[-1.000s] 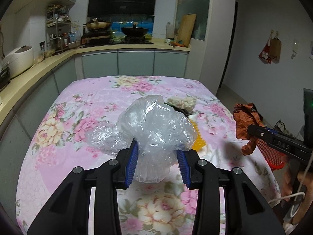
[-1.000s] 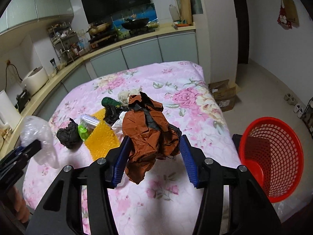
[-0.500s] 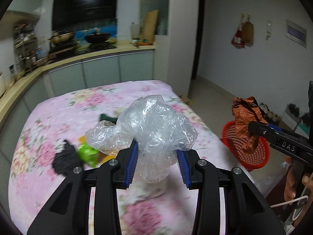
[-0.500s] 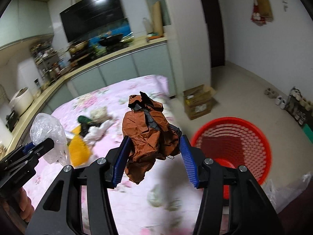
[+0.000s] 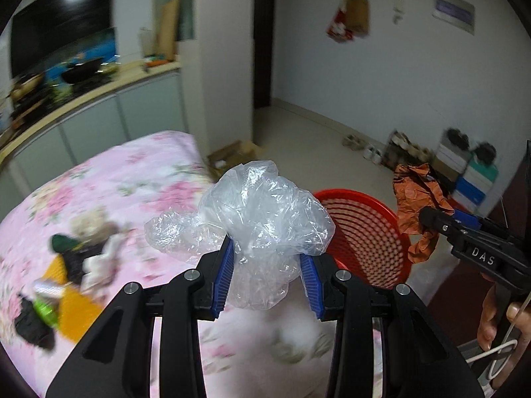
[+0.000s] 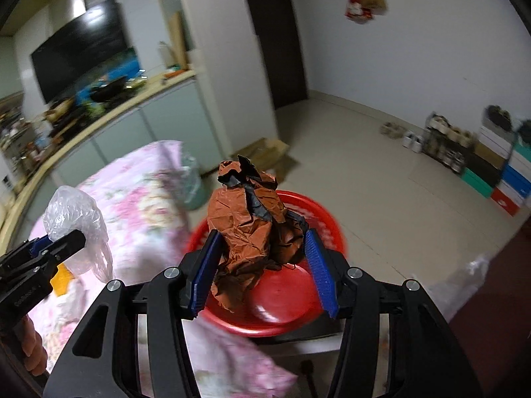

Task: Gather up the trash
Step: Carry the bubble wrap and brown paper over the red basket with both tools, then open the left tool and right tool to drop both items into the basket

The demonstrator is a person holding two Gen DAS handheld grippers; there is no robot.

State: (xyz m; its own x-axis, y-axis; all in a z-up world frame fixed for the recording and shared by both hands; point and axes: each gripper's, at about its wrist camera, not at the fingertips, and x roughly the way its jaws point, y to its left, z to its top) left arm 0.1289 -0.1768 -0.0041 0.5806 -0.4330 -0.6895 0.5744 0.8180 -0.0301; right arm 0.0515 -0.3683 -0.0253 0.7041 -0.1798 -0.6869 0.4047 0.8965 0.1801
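Observation:
My left gripper (image 5: 267, 277) is shut on a crumpled clear plastic bag (image 5: 262, 219), held above the right end of the floral table. My right gripper (image 6: 262, 268) is shut on a crumpled brown paper wad (image 6: 252, 219), held right over the red mesh basket (image 6: 285, 308). The basket also shows in the left wrist view (image 5: 368, 232), just beyond the clear bag. More trash lies on the table at the left: an orange piece (image 5: 71, 308), black scraps (image 5: 31, 328), a green wrapper (image 5: 44, 308) and white tissue (image 5: 99, 262). The right gripper and its wad (image 5: 415, 199) show at the right of the left wrist view.
The table has a pink floral cloth (image 5: 132, 179). A kitchen counter (image 5: 83, 96) runs behind it. A cardboard box (image 5: 232, 159) lies on the tiled floor near the pillar. Shoes and stacked boxes (image 6: 491, 165) line the far wall.
Both grippers have swung right, away from the table's middle toward the red basket, each keeping its load. The brown wad is now over the basket.

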